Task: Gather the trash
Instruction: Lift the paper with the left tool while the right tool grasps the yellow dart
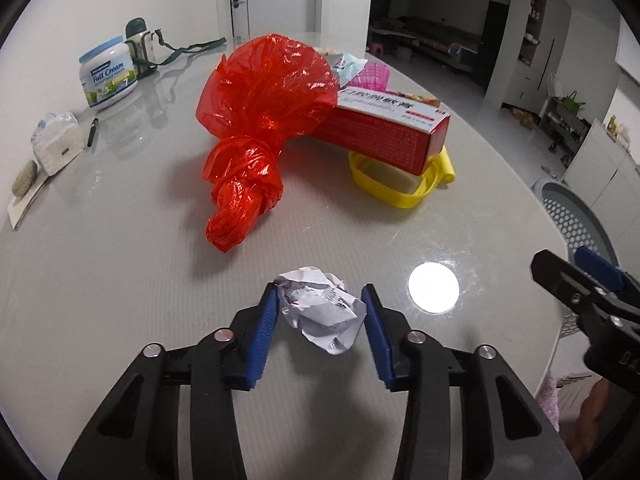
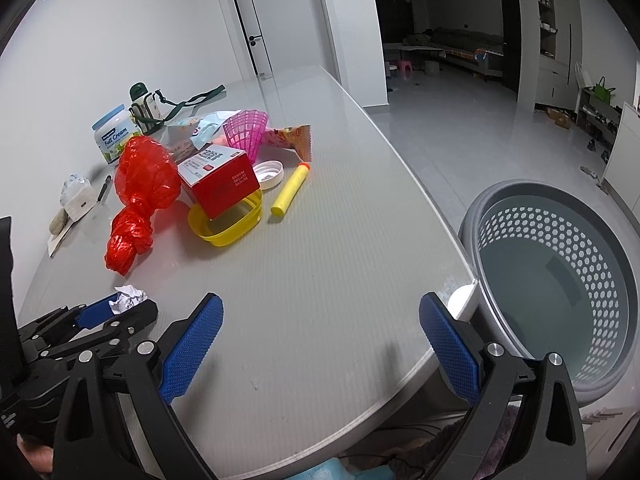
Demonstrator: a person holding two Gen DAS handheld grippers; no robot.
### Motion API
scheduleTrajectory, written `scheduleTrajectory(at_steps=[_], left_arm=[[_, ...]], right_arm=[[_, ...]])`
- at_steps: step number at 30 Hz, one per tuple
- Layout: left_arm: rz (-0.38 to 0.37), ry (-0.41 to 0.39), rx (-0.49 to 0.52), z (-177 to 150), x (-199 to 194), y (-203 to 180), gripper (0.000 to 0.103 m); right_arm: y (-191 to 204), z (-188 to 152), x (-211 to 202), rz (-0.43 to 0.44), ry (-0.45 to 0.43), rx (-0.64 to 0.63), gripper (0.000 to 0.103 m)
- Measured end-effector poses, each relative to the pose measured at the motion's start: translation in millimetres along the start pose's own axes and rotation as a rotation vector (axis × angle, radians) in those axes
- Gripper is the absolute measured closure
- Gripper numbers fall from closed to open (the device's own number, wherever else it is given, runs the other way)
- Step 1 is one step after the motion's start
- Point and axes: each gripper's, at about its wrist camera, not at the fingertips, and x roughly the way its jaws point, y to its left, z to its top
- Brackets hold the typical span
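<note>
A crumpled white paper ball (image 1: 322, 310) lies on the grey table (image 1: 120, 264) between the blue pads of my left gripper (image 1: 320, 304). The jaws stand around it; the left pad touches it, the right pad is just apart. The paper also shows in the right wrist view (image 2: 130, 298), between the left gripper's fingers (image 2: 98, 314). My right gripper (image 2: 320, 316) is wide open and empty over the table's near right edge. A grey perforated basket (image 2: 560, 280) stands on the floor beside the table. A knotted red plastic bag (image 1: 256, 128) lies further back.
Behind the bag lie a red box (image 1: 388, 128) on a yellow tray (image 1: 396, 184), a pink basket (image 2: 246, 132), a yellow foam dart (image 2: 290, 188), a white lid (image 2: 268, 174), snack wrappers, a milk powder tub (image 1: 108, 74) and a flask (image 1: 140, 46). A tissue pack (image 1: 56, 140) sits far left.
</note>
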Motion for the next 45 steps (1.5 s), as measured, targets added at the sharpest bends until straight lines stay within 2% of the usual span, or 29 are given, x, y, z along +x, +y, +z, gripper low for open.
scheduleTrajectory(at_steps=[3,11,16,21,31,45], left_arm=[[-0.019,-0.011,-0.002,0,-4,0,0.065],[0.005,-0.095,0.026,22,-24,-6,0.065],[0.002,-0.155,0.044,44,-33,-13,0.065],[0.0,-0.197,0.06,50,-35,-15,0.065],[-0.004,-0.194,0.051,50,-25,-8,0.065],[-0.018,-0.182,0.045,49,-19,-7,0.065]], right_arm=[[-1,0,1,-0.002,0.001,0.001,0.009],[-9,21,12,0.002,0.005,0.012,0.009],[-7,48,40,-0.028,0.043,0.009,0.009],[-7,68,72,-0.067,0.091,0.024,0.009],[1,93,100,-0.083,0.129,-0.012,0.009],[7,100,113,-0.131,0.152,-0.052,0.009]])
